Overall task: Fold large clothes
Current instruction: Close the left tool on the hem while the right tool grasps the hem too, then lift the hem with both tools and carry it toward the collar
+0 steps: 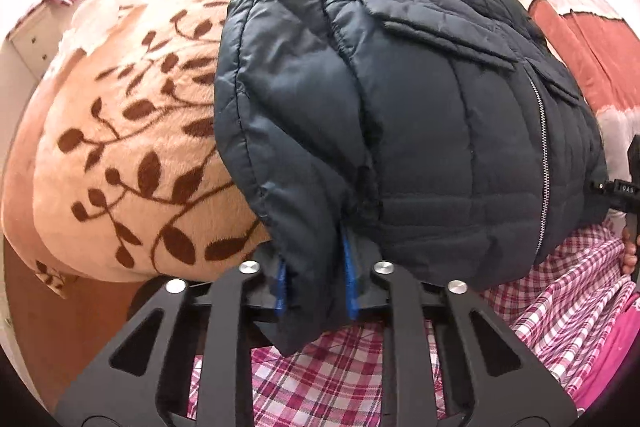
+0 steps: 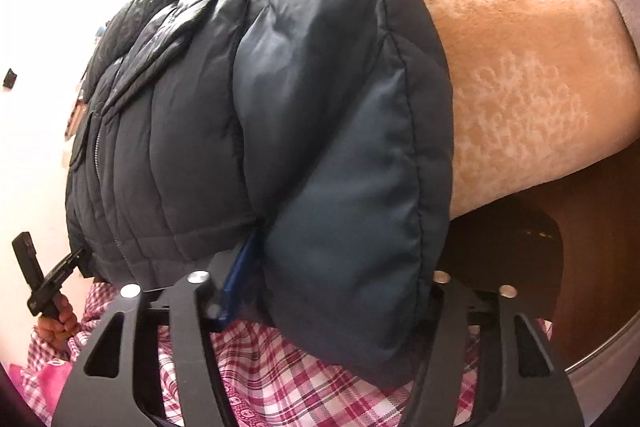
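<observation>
The right gripper [image 2: 320,283] shows one blue finger pad [image 2: 236,279] only, its partner buried behind the jacket's [image 2: 304,99] puffy sleeve; the left gripper [image 1: 316,283] has both pad tips sunk into the sleeve fold; ahead of it the jacket covers much of the leaf-print blanket [image 1: 132,155]; the far bedding is cut off at the frame's rim.

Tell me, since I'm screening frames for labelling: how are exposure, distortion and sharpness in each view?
Left wrist view: even light, strong fisheye bending the blanket; jacket sharp, left gripper clamping its sleeve. Right wrist view: left side blown out white, sheen on the jacket, right gripper gripping the other sleeve.
</observation>
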A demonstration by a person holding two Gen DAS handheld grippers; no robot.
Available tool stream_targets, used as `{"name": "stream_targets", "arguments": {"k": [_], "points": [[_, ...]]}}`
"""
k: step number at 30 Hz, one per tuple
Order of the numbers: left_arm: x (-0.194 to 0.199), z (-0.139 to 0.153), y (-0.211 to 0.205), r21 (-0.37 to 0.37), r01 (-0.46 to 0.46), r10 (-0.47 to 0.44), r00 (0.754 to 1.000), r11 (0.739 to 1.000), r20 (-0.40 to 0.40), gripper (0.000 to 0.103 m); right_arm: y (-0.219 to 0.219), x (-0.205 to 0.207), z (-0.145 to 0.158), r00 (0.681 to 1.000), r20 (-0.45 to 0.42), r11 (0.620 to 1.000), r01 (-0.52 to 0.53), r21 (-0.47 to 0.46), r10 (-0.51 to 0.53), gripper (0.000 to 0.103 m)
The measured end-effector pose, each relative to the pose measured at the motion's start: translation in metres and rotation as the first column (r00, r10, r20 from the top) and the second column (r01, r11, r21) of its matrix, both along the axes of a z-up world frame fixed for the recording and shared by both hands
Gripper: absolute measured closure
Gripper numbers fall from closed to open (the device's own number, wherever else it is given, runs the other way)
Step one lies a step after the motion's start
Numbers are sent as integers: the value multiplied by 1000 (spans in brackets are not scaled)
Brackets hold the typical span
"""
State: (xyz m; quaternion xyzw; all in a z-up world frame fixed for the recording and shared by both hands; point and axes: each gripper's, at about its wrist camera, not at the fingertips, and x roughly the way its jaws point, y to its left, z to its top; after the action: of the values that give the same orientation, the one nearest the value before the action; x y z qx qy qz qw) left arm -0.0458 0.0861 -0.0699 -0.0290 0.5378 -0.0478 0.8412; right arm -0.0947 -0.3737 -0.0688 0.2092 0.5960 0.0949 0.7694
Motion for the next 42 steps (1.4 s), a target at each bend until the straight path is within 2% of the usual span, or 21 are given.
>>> {"name": "stream_targets", "arguments": {"k": [1, 3, 6, 9, 14, 19, 23, 34, 42], "points": [[1, 2, -2, 10, 3, -3, 1000, 1000, 6, 86, 0, -1, 2, 1000, 5, 1000, -5, -1, 5, 57], [1, 6, -6, 22, 10, -10, 1000, 1000, 17, 89, 2, -2, 6, 1000, 19, 1000, -12, -9, 12, 69], [-2, 15, -1, 6, 9, -10, 999, 1000, 31, 91, -3, -9, 16, 999, 43, 1000, -9, -3, 9, 80], [-10, 28, 10, -39, -4, 6, 999, 999, 51, 92, -7, -14, 20, 998, 60, 1000, -4, -1, 4, 84], [-17, 46, 18, -94, -27, 35, 996, 995, 78, 93, 2, -19, 34, 994, 106, 997, -11, -77, 19, 85], [-18, 64, 19, -105, -32, 44, 993, 994, 112, 93, 20, -20, 42, 989, 140, 987, -26, -158, 48, 86], [-20, 76, 19, -110, -34, 49, 989, 993, 137, 93, 26, -22, 50, 986, 159, 983, -29, -183, 59, 87], [-35, 108, 26, -134, -37, 64, 978, 990, 201, 93, 20, -35, 73, 971, 236, 991, -7, -136, 39, 89], [-61, 114, 29, -138, -41, 66, 980, 990, 187, 93, 4, -52, 93, 963, 269, 997, 10, -80, 12, 89]]}}
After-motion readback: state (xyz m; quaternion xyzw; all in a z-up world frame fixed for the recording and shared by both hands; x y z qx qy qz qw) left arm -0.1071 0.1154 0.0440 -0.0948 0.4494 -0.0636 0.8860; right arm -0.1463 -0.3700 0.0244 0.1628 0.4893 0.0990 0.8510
